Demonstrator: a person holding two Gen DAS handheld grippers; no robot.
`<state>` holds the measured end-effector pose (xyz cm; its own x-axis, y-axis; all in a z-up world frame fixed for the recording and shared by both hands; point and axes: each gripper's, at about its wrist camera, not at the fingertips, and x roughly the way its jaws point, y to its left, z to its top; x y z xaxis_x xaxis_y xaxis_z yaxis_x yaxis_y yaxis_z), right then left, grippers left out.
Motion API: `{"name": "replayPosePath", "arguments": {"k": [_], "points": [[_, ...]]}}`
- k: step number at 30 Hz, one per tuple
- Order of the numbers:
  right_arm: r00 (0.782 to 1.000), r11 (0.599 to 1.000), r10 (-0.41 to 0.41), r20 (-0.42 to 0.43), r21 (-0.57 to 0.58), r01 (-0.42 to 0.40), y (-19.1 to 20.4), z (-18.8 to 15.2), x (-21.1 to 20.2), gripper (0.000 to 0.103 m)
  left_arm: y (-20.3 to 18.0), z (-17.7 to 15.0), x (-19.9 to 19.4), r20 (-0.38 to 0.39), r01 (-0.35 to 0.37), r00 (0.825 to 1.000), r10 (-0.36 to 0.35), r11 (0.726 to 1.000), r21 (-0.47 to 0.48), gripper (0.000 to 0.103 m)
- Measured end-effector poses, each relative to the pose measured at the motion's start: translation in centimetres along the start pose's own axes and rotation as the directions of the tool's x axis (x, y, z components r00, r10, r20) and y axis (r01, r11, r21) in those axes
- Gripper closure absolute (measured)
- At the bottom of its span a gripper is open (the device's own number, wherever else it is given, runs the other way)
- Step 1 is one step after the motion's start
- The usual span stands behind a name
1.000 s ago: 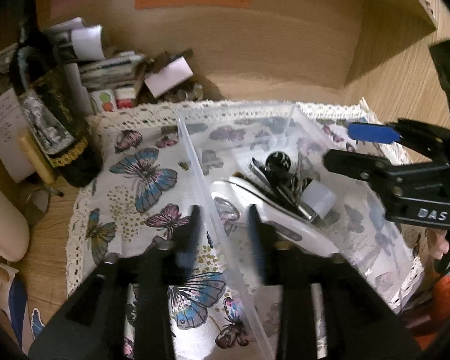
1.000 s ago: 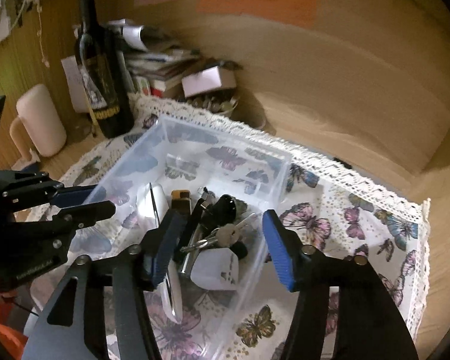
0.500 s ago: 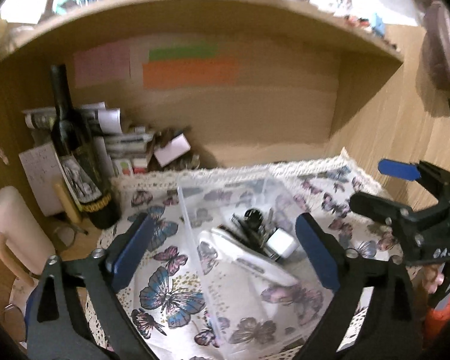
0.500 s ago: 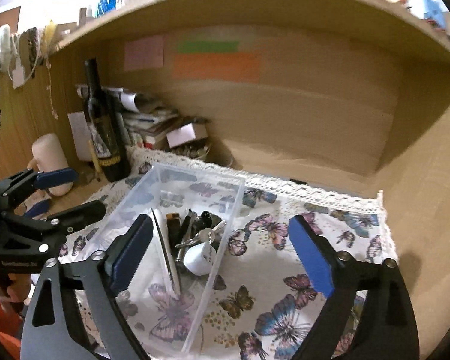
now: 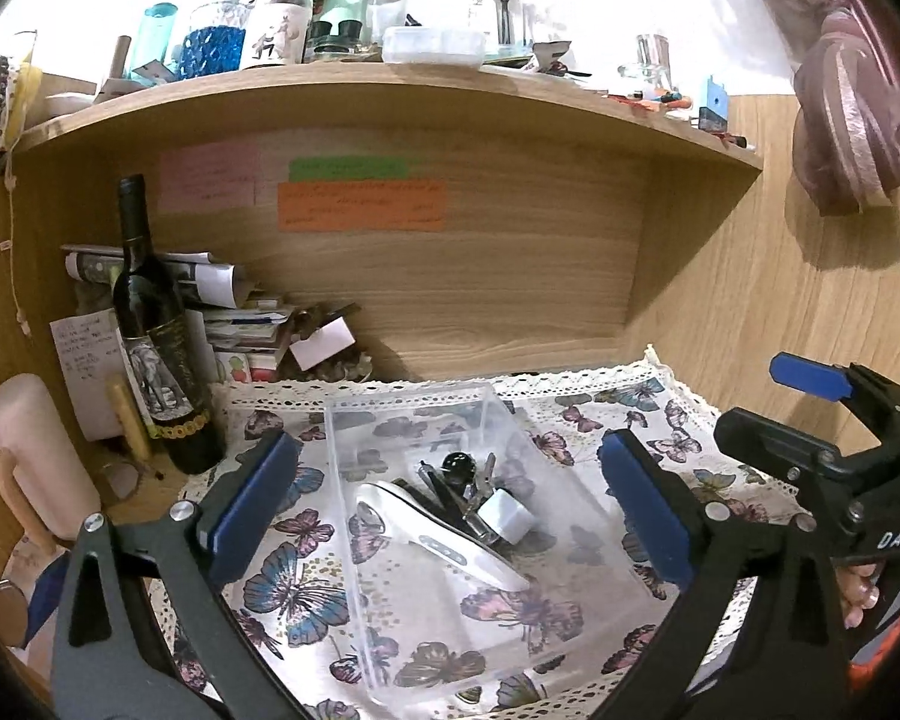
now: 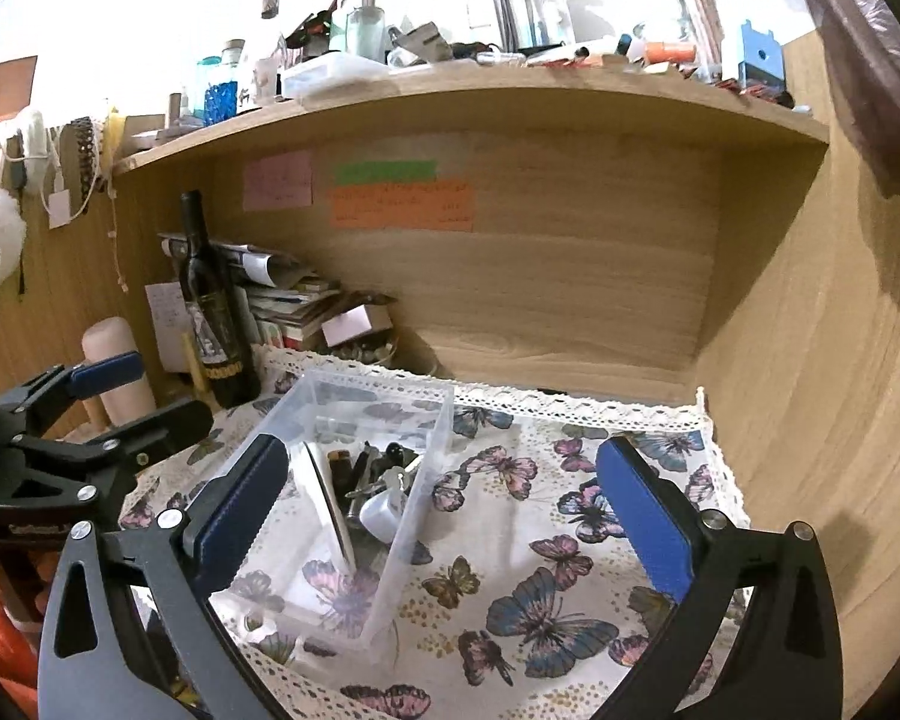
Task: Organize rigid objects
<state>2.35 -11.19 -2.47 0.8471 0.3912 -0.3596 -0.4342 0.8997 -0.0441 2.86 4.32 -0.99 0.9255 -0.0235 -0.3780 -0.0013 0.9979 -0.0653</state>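
Left wrist view: left gripper spread wide, nothing held; clear plastic bin on butterfly cloth, white remote, keys inside.

Right wrist view: right gripper agape, unloaded. Sorting judged complete; no loose item is seen for a next pick.

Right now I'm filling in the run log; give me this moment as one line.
left tongs: open, empty | right tongs: open, empty | clear bin: on butterfly cloth, holds keys, white remote
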Motion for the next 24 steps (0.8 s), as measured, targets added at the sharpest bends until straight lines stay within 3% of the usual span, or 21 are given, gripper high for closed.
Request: {"name": "replayPosePath", "arguments": {"k": [24], "points": [[1.000,1.000,-0.012,0.023,0.019,0.012,-0.15,-0.24,-0.74,0.000,-0.75,0.52,-0.27,0.025,0.032,0.999,-0.032,0.999,0.002,0.000]]}}
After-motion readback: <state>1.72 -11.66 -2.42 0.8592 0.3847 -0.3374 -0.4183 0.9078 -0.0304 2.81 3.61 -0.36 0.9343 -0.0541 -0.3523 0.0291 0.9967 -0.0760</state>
